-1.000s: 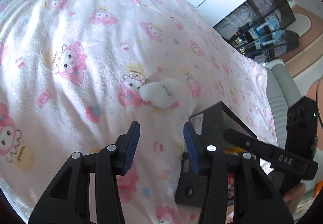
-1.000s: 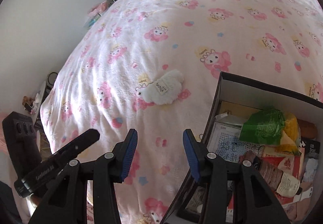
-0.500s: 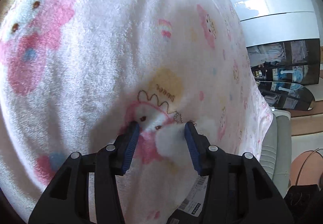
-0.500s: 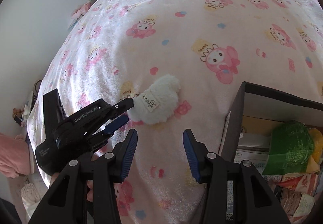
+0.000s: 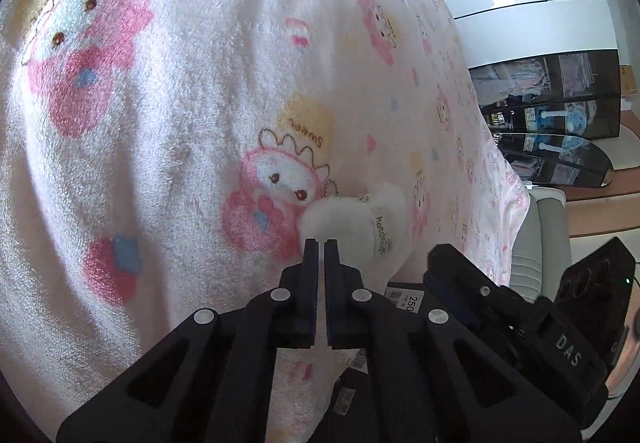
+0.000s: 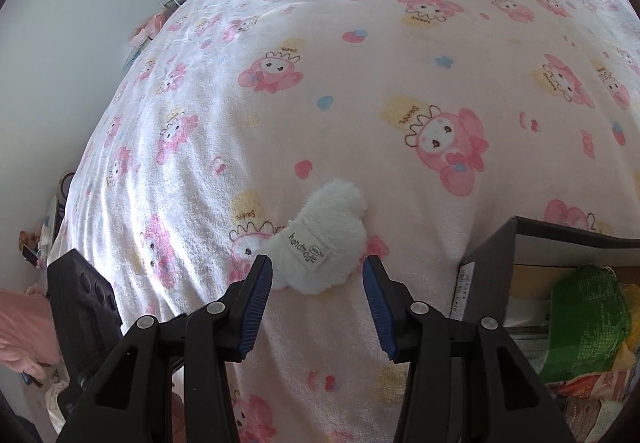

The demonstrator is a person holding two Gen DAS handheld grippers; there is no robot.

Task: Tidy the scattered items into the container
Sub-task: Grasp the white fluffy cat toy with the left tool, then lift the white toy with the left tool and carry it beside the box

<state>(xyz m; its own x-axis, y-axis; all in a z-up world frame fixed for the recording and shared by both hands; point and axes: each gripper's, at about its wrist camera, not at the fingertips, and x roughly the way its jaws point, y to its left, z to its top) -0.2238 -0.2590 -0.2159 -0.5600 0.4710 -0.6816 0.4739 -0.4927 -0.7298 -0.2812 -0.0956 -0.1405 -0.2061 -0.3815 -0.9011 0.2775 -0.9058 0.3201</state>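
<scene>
Just ahead of the wide-open right hand-held gripper (image 6: 317,289) lies the white plush (image 6: 320,243) — left hand-held gripper (image 5: 321,243) shut, seemingly empty — box (image 6: 492,263) rightward.

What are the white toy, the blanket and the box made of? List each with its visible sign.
White toy: plush, apparently synthetic fleece; fuzzy pile, sewn "handmade" label.
Blanket: soft matte fleece or terry; napped surface, printed pink characters.
Box: likely cardboard, matte dark outside; thin straight walls, pale inner face.

One plush toy (image 6: 320,243), one box (image 6: 560,239)
</scene>
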